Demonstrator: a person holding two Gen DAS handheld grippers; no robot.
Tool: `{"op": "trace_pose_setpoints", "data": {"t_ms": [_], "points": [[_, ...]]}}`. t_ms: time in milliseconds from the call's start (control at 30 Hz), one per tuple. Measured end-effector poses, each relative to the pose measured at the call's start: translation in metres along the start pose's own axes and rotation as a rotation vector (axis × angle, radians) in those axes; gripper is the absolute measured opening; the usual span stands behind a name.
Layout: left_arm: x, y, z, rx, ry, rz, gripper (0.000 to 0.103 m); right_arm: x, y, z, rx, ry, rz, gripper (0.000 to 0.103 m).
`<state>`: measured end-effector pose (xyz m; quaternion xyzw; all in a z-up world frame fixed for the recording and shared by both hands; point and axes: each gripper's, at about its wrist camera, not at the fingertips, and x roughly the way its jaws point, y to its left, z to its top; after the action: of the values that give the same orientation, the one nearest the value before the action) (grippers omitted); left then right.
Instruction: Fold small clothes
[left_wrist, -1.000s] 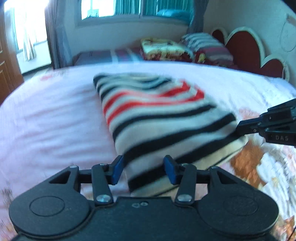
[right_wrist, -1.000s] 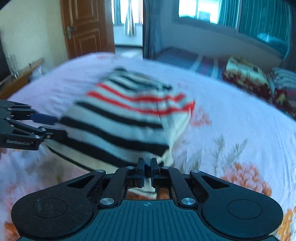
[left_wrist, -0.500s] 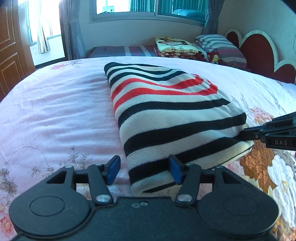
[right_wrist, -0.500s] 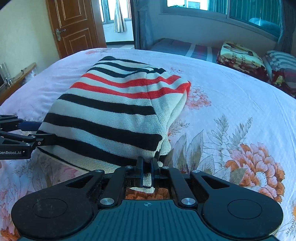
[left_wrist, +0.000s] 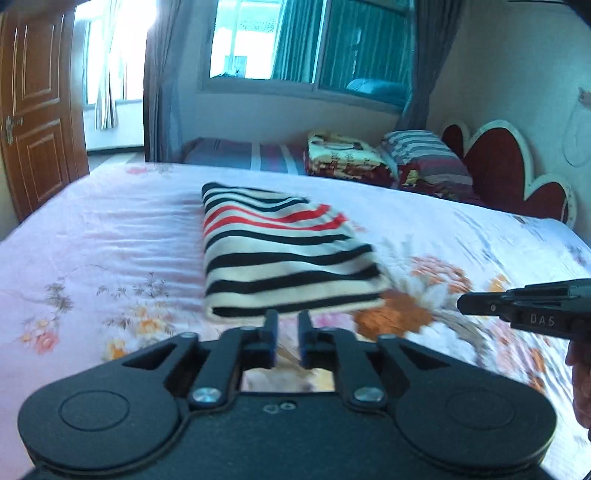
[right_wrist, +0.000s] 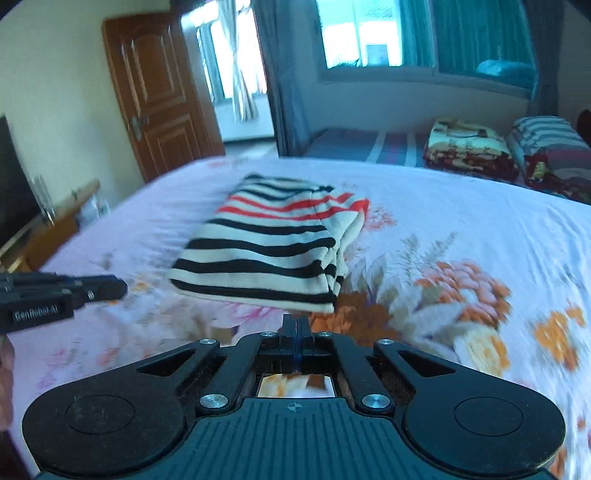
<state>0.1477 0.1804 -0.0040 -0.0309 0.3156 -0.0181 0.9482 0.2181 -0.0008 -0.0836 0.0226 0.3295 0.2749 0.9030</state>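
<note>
On the bed (left_wrist: 110, 236), a knitted sweater (left_wrist: 284, 258) lies folded into a thick rectangle, cream with black and red stripes, on a pink floral sheet. Left gripper (left_wrist: 286, 326) hovers just short of its near edge, jaws slightly apart and empty. Right gripper (right_wrist: 295, 325) hangs near the sweater's corner, jaws pressed together on nothing. Folded blankets (left_wrist: 347, 158) and a striped pillow (left_wrist: 424, 155) sit beyond, by a scalloped red headboard (left_wrist: 509, 166).
</note>
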Motion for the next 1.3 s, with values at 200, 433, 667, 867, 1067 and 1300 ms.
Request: {"op": "trace_pose_setpoints", "data": {"t_ms": [200, 433, 667, 867, 1067, 1300], "points": [[-0.059, -0.037, -0.024, 0.021, -0.030, 0.007, 0.025, -0.073, 0.014, -0.030, 0.010, -0.039, -0.029, 0.000], [-0.114, -0.075, -0.051, 0.044, -0.153, 0.086, 0.102, -0.141, 0.028, -0.065, -0.011, -0.173, -0.151, 0.103], [-0.152, -0.095, -0.062, 0.042, -0.190, 0.101, 0.102, -0.183, 0.032, -0.085, 0.044, -0.180, -0.177, 0.103], [-0.170, -0.101, -0.070, 0.021, -0.189, 0.125, 0.102, -0.206, 0.039, -0.093, 0.045, -0.189, -0.183, 0.103], [-0.186, -0.103, -0.068, 0.006, -0.219, 0.146, 0.102, -0.220, 0.044, -0.087, 0.046, -0.219, -0.190, 0.103], [-0.196, -0.106, -0.069, 0.013, -0.238, 0.139, 0.102, -0.230, 0.046, -0.084, 0.036, -0.239, -0.193, 0.103]]}}
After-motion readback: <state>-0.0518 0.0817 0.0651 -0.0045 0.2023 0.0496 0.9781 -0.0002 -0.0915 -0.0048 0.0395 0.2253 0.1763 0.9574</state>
